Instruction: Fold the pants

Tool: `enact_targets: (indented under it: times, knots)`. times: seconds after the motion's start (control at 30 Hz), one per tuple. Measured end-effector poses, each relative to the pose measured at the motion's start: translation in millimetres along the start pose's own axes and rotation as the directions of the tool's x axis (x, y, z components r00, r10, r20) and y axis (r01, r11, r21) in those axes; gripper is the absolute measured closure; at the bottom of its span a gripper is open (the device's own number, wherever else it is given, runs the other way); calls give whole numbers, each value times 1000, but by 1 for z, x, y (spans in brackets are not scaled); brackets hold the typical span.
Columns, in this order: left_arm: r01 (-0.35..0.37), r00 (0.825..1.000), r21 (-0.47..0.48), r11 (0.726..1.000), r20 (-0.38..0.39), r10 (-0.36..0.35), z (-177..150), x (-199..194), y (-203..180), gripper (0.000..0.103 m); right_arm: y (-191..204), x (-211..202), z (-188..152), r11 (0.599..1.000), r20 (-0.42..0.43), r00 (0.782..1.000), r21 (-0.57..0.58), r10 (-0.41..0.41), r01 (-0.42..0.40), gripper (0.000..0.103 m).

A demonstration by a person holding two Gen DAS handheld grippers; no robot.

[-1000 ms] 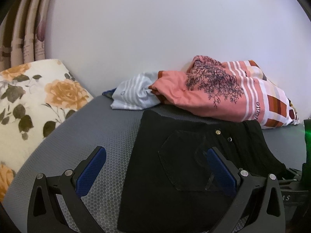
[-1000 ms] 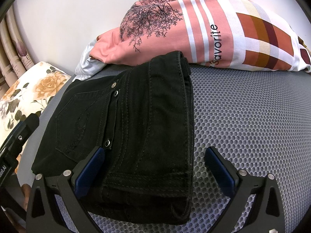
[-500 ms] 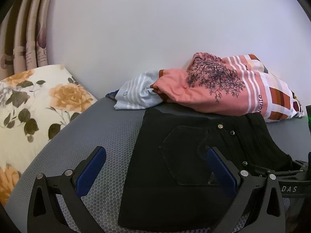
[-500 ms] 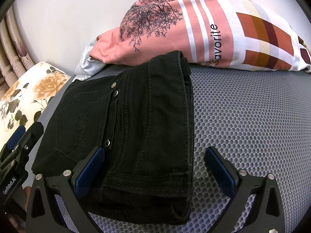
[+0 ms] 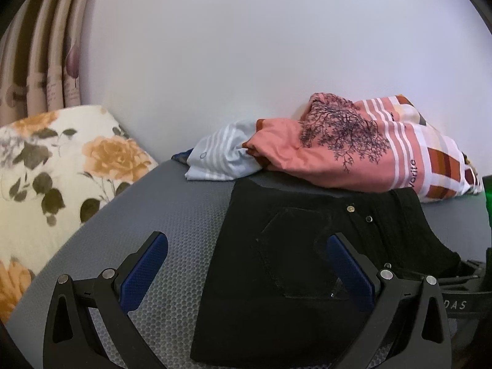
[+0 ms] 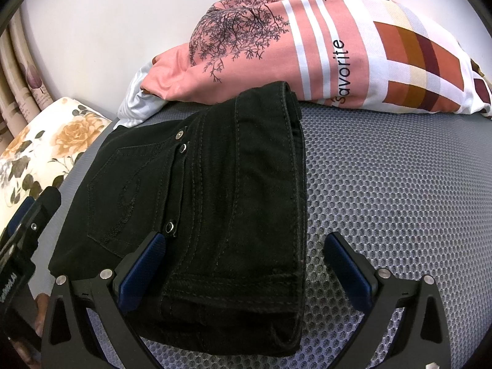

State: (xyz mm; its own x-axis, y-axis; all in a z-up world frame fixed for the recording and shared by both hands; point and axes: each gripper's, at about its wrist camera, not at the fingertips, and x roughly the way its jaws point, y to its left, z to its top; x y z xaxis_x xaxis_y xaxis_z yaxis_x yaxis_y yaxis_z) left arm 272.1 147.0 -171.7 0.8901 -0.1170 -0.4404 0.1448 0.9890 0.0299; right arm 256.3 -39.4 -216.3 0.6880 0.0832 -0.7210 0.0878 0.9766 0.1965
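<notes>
Grey mesh mattress, folded pants

Bare grey mesh surface lies open to the right of the folded black pants, free passage there. Behind, the pink patterned pillow blocks the far edge (touching the pants' back corner). On the left, a floral cushion bounds a narrower mesh strip.

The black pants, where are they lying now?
The black pants lie folded on the grey mesh mattress, centre-left in the right wrist view, just before the pink pillow and right of the floral cushion.
</notes>
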Motion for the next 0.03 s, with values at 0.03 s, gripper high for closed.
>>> enact_targets:
  times: [0.03]
  knots:
    - [-5,1000,10,1000,-3,5,0,0,-2,0,0,0,0,1000,1,1000,-1,-1,1,0]
